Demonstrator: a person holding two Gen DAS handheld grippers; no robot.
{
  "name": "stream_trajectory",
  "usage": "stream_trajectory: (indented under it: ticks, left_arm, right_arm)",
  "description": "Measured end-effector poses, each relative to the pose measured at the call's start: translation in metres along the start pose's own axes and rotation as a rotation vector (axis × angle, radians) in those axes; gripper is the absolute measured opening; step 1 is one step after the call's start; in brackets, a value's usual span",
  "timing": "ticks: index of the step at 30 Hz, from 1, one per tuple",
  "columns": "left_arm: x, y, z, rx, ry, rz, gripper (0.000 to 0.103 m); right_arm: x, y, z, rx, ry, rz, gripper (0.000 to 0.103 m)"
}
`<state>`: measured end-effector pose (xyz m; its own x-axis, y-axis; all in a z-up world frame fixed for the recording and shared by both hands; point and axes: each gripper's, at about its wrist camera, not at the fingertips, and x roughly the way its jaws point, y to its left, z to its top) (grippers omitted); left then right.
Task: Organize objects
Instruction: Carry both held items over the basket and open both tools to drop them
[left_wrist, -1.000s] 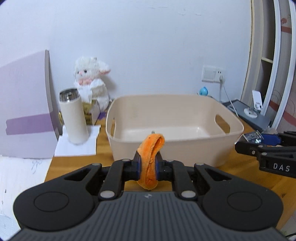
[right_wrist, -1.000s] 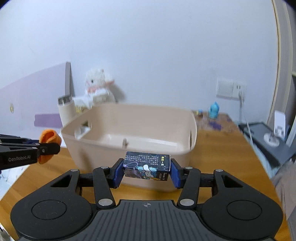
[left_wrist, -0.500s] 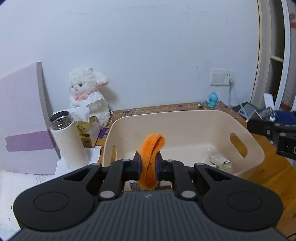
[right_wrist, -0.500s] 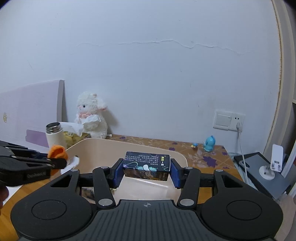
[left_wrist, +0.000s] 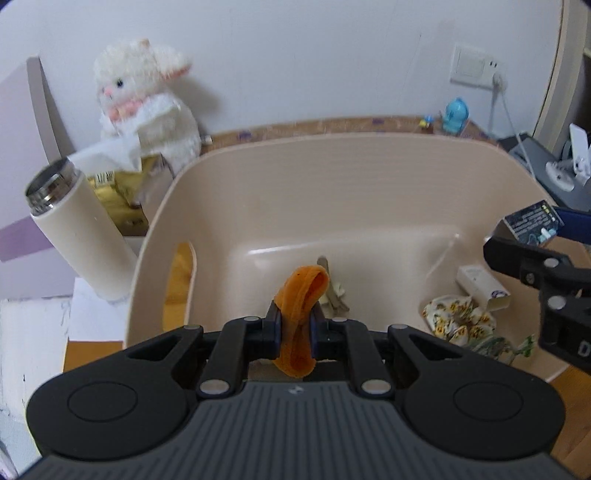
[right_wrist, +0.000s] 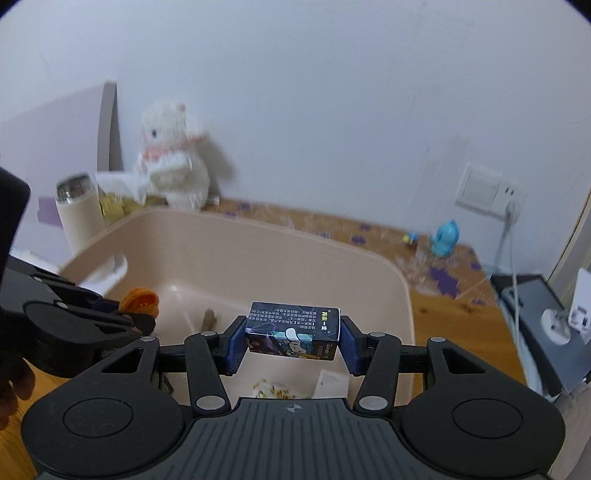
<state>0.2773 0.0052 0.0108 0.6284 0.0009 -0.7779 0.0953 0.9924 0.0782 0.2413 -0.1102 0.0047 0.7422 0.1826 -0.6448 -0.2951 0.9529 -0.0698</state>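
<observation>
Two tongs, both mine. My left tongs (left_wrist: 294, 328) are clenched on one orange cloth loop (left_wrist: 301, 310), held above the near part of the one beige bin (left_wrist: 369, 177). My right tongs (right_wrist: 293, 338) are clenched on one dark printed box (right_wrist: 293, 329), gripped by its two ends, above the bin's near right side; in the left view the same box (left_wrist: 532, 223) shows at the right edge.

Inside the bin, on its floor: one floral fabric piece (left_wrist: 460, 321), one small white carton (left_wrist: 482, 284) just beyond it, and one small wooden clip-like item (left_wrist: 332, 291), partly hidden by the cloth loop.

Compared with half a second ago, both tongs have tipped downward and moved in over the bin, so its floor and contents now fill the view; one second ago they were in front of its near wall. Both grasps are unchanged.

Beyond the bin, on the wooden bench (right_wrist: 469, 306): one white flask (left_wrist: 79, 236) with a steel rim at the left, one yellow tissue box (left_wrist: 122, 199) behind it, one white plush lamb (left_wrist: 147, 103) against the wall, one blue figurine (left_wrist: 455, 114) at the far right. One wall socket (left_wrist: 476, 66) with a cable sits on the white wall, and one lilac panel (left_wrist: 18, 155) leans at the left
</observation>
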Motion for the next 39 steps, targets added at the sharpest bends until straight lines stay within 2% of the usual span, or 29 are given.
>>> stream_trajectory:
  ticks: [3,5,7,9,11,13,17,18,23,29,39]
  left_arm:
    - [0.008,-0.002,0.001,0.017,0.044,0.002,0.017]
    - [0.013,-0.003,0.002,0.027,0.056,0.016,0.022]
    - [0.012,-0.004,0.002,0.033,0.046,0.027,0.027]
    - [0.01,-0.004,0.002,0.031,0.042,0.026,0.04]
    - [0.005,-0.004,0.002,0.03,0.019,0.033,0.072]
    - [-0.003,-0.004,0.003,0.029,-0.021,0.044,0.079]
    - [-0.024,-0.001,0.006,0.015,-0.079,0.035,0.08]
    - [-0.029,0.0,0.006,0.01,-0.094,0.039,0.08]
    - [-0.06,0.002,-0.001,-0.024,-0.171,0.038,0.085]
    - [-0.096,0.004,-0.019,-0.05,-0.231,0.062,0.087]
    - [-0.138,0.0,-0.062,-0.049,-0.276,0.066,0.089]
  right_arm:
    - [0.011,-0.001,-0.001,0.003,0.045,0.014,0.048]
    - [0.014,0.0,-0.002,0.001,0.053,0.006,0.049]
    - [0.017,0.002,-0.003,-0.001,0.065,0.001,0.054]
    - [0.015,0.003,-0.005,-0.004,0.06,-0.006,0.066]
    - [0.01,0.004,-0.003,-0.005,0.035,-0.016,0.079]
    - [0.002,0.003,-0.001,-0.002,0.007,-0.027,0.082]
    - [-0.017,-0.002,0.0,0.013,-0.035,-0.018,0.102]
    - [-0.024,-0.003,0.0,0.019,-0.049,-0.018,0.103]
    - [-0.053,-0.004,-0.003,0.027,-0.101,-0.025,0.103]
    - [-0.087,-0.004,-0.012,0.048,-0.156,-0.02,0.103]
    - [-0.136,0.005,-0.044,0.076,-0.209,-0.013,0.103]
